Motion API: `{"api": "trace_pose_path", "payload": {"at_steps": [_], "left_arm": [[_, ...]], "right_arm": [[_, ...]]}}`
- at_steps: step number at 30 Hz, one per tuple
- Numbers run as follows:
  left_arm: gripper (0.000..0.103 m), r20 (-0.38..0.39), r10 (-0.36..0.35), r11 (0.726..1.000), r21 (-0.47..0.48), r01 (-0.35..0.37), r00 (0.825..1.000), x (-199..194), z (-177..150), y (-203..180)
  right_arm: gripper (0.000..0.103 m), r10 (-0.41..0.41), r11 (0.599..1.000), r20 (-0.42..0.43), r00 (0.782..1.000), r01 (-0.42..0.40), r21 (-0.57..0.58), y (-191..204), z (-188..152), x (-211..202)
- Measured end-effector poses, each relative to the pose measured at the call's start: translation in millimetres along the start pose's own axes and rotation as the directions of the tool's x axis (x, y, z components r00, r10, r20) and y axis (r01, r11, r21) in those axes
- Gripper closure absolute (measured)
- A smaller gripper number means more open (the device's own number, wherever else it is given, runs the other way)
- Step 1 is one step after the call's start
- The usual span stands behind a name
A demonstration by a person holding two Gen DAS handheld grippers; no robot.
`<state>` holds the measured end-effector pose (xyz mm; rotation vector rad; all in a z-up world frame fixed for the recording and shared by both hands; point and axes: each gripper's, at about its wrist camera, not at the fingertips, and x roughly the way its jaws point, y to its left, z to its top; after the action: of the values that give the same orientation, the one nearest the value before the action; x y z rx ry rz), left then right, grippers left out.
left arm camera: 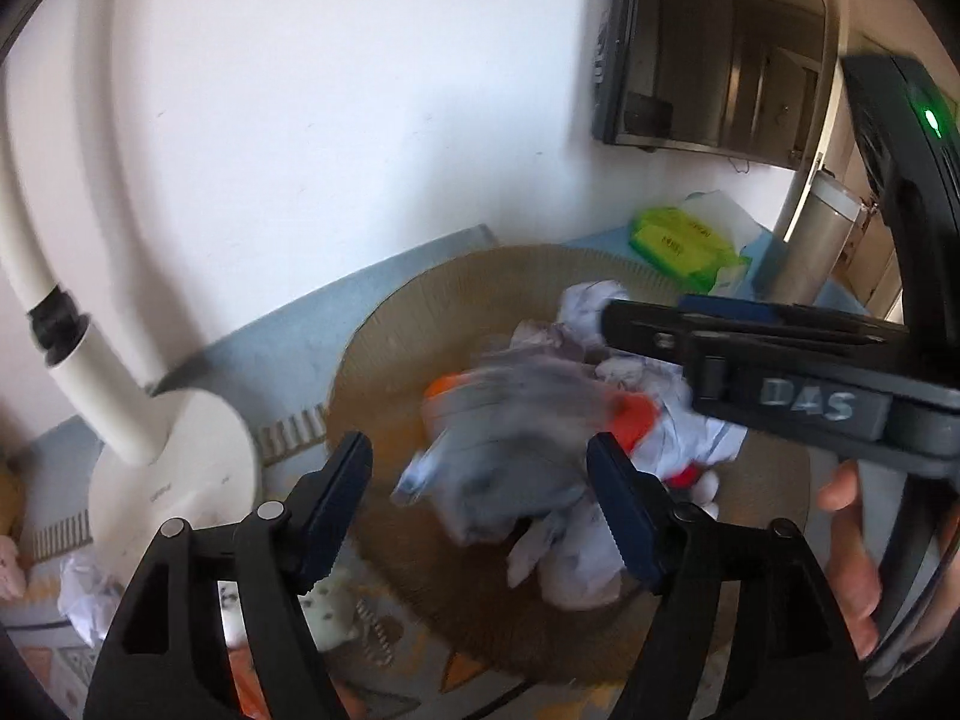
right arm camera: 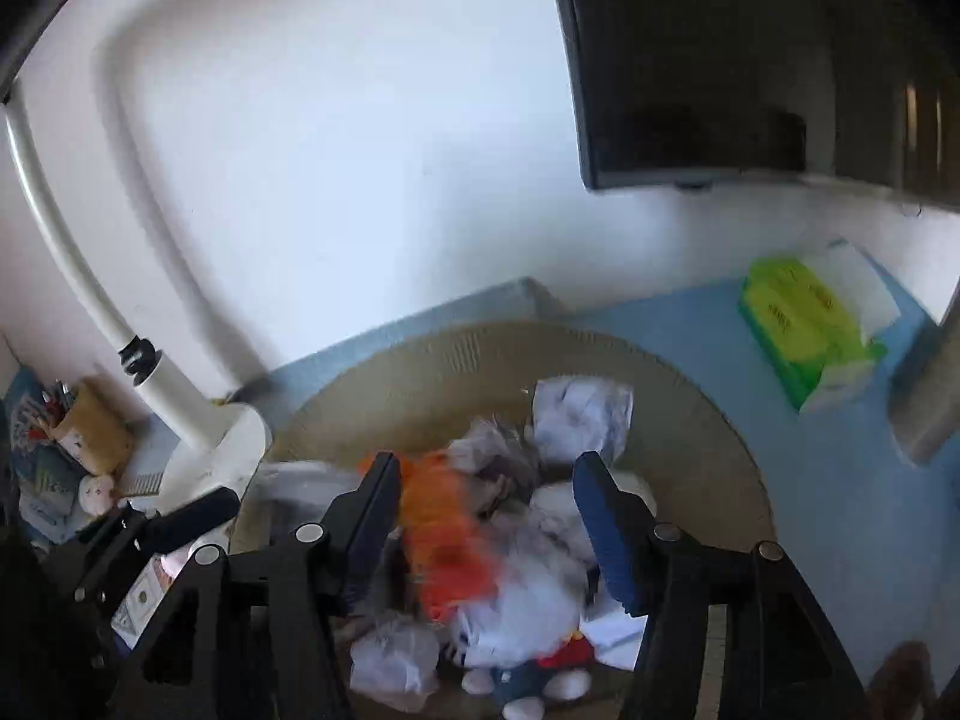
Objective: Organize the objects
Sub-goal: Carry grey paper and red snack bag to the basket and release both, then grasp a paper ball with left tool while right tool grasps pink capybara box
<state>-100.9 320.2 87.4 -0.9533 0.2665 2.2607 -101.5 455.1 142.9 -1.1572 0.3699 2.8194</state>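
Observation:
A heap of soft things lies on a round woven mat (left arm camera: 456, 276): a blurred grey and orange item (left arm camera: 516, 414), crumpled white paper (left arm camera: 585, 306) and a white plush toy (right arm camera: 528, 612) with red and blue parts. The mat (right arm camera: 690, 408) and an orange item (right arm camera: 438, 516) also show in the right wrist view. My left gripper (left arm camera: 480, 468) is open just above the grey and orange item. My right gripper (right arm camera: 486, 486) is open over the heap. It also shows in the left wrist view (left arm camera: 648, 315), reaching in from the right.
A white lamp with a round base (left arm camera: 174, 480) and curved neck stands left of the mat. A green tissue box (left arm camera: 684, 240) and a beige tumbler (left arm camera: 816, 240) sit at the back right on the blue cloth. A dark screen (right arm camera: 720, 72) hangs on the wall. Small toys (right arm camera: 90, 444) lie far left.

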Motion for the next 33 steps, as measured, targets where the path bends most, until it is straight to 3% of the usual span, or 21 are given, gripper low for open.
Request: {"api": "trace_pose_path", "payload": {"at_steps": [6,9,10,12,13,16,20,23,25,28,33], "left_arm": [[0.030,0.062,-0.018,0.991,-0.129,0.026,0.998,-72,-43,38],[0.029,0.091,0.046,0.984,-0.178,-0.029,0.995,-118,-74,59],[0.025,0.093,0.085,0.977,-0.206,-0.064,0.992,-132,-87,68],[0.018,0.062,0.179,0.949,-0.273,-0.156,0.982,-156,-118,88],[0.018,0.040,0.214,0.931,-0.311,-0.192,0.976,-165,-137,100],[0.018,-0.008,0.246,0.889,-0.397,-0.229,0.969,-173,-184,126],[0.018,-0.046,0.296,0.853,-0.438,-0.285,0.954,-171,-227,144],[0.018,-0.081,0.337,0.829,-0.446,-0.336,0.938,-168,-239,148],[0.018,-0.053,0.350,0.836,-0.432,-0.337,0.935,-172,-241,145],[0.018,-0.069,0.341,0.853,-0.396,-0.340,0.937,-168,-240,139],[0.018,-0.069,0.326,0.884,-0.330,-0.330,0.943,-164,-239,127]], "right_arm": [[0.041,0.059,0.998,0.022,0.998,-0.059,0.027,-7,-35,-46],[0.038,0.116,0.993,0.032,0.993,-0.117,0.032,3,-55,-74],[0.036,0.151,0.988,0.031,0.988,-0.152,0.022,11,-66,-85],[0.019,0.215,0.976,0.018,0.976,-0.216,0.012,24,-90,-96],[0.002,0.231,0.973,0.017,0.973,-0.231,0.020,29,-103,-98],[0.000,0.256,0.966,-0.009,0.967,-0.256,0.045,50,-157,-87],[0.003,0.165,0.986,-0.042,0.985,-0.164,0.026,70,-199,-62],[0.003,0.061,0.998,-0.020,0.998,-0.060,0.036,73,-199,-63],[0.003,0.059,0.995,-0.038,0.998,-0.056,0.076,65,-200,-56],[0.005,0.074,0.991,-0.053,0.996,-0.068,0.113,54,-198,-51],[0.006,0.078,0.997,-0.007,0.997,-0.078,0.018,73,-199,-63]]}}
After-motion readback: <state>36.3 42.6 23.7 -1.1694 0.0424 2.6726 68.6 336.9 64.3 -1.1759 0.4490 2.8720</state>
